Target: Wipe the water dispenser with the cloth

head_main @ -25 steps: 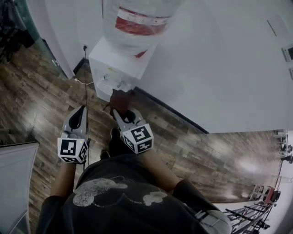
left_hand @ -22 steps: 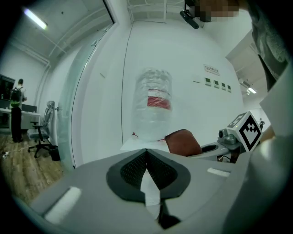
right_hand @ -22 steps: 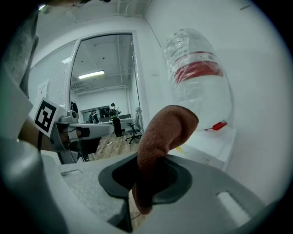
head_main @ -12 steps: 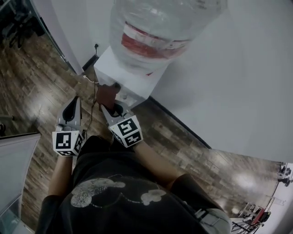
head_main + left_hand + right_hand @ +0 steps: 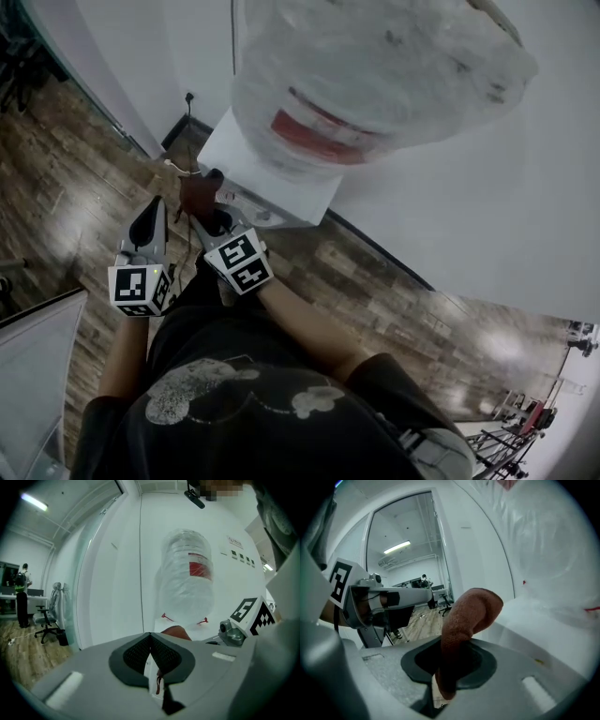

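Wood flooring meets white wall; right tool pinches cloth, left tool closed.

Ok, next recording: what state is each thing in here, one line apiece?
water dispenser: standing upright.
water bottle: upended on the water dispenser, covered in clear plastic wrap.
right gripper: shut on the cloth.
cloth: bunched, standing up out of the jaws, beside the water dispenser's top edge.
left gripper: shut, nothing between its jaws.
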The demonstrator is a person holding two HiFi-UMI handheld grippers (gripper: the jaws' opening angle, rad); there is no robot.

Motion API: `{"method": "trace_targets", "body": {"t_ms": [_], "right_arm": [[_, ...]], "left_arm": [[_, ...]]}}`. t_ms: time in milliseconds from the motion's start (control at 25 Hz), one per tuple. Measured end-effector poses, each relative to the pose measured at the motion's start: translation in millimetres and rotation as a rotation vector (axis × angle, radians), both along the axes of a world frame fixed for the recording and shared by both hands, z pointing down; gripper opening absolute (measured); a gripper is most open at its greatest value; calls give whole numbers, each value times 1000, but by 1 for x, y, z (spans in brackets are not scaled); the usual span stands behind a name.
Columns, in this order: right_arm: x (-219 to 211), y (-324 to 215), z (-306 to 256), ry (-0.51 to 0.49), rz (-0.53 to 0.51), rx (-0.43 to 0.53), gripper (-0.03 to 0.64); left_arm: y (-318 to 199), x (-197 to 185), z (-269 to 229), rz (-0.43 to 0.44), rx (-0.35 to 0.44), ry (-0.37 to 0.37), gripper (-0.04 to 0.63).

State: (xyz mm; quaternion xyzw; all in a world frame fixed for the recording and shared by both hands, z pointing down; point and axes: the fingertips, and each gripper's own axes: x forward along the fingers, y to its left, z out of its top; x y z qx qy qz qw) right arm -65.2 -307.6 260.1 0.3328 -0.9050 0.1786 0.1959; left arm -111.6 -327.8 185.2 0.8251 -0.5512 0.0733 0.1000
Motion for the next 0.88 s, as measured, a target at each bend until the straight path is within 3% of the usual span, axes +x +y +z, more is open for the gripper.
{"method": "trace_targets", "body": {"t_ms": [160, 400, 640, 880], "right_arm": [[-16, -22, 25, 86, 20, -26, 58], [-11, -54, 49, 157, 154, -75, 58], [12, -70, 53, 115, 293, -98, 58], [37, -60, 50, 64, 380, -115, 58]], "left_arm": [[-20, -10, 14, 45, -40, 15, 18], [-43, -16, 33, 127, -80, 33, 18], [-57, -13, 39, 175, -84, 32, 18], [-60, -7, 36, 158, -76, 22, 18]]}}
